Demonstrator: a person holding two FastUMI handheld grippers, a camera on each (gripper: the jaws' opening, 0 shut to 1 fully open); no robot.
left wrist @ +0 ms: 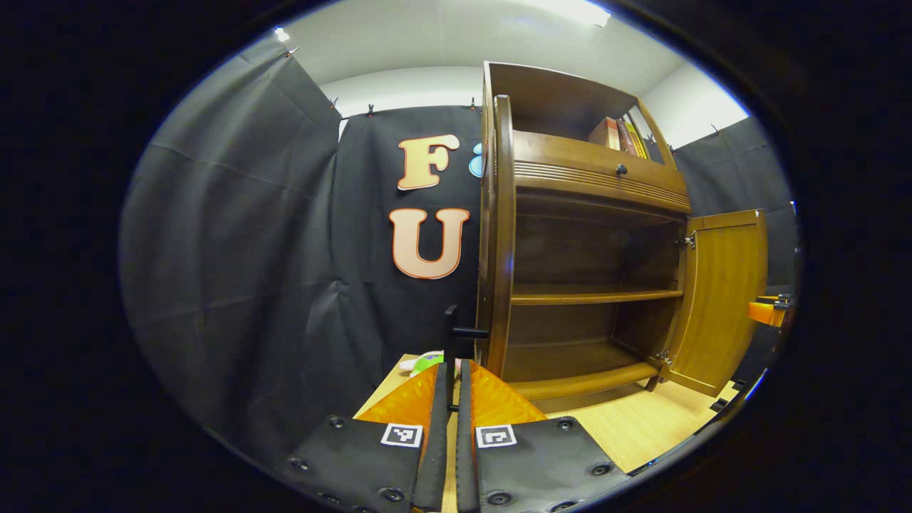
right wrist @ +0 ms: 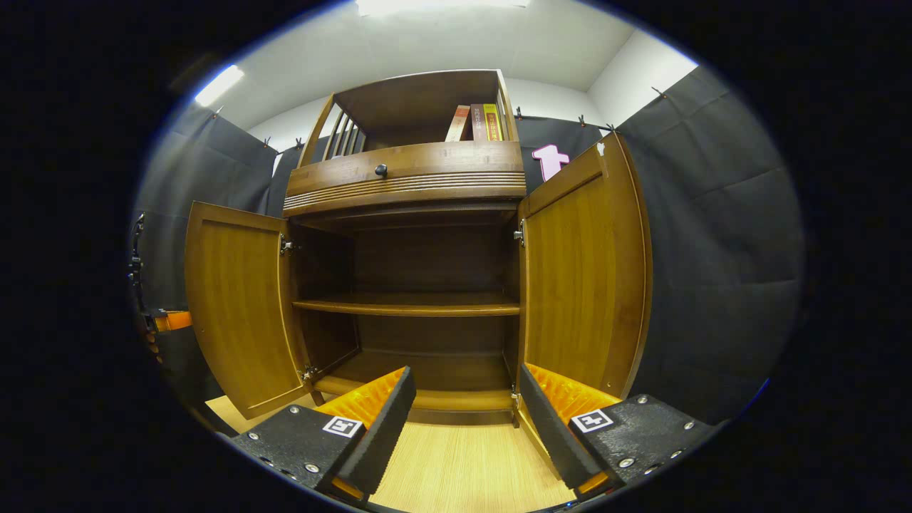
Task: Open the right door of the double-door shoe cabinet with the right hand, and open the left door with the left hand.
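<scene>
Both doors of the shoe cabinet (right wrist: 406, 235) stand swung wide. In the right gripper view the cabinet is seen head-on: the left door (right wrist: 239, 313) hangs out on one side, the right door (right wrist: 581, 278) on the other, and between them a bare inner shelf (right wrist: 406, 306) crosses the dark interior. Above sits a drawer with a small round knob (right wrist: 381, 170), and some books (right wrist: 476, 122) stand in the top compartment. The right tool (right wrist: 467, 399) is released, its fingers spread far apart, low before the cabinet's base over the pale wooden worktop (right wrist: 463, 463).

In the left gripper view the left tool (left wrist: 453, 385) is clenched, fingers pressed nearly together, just below the dark handle (left wrist: 467, 332) on the left door's edge; whether it touches the handle cannot be told. A green object (left wrist: 426, 362) lies beyond it.
</scene>
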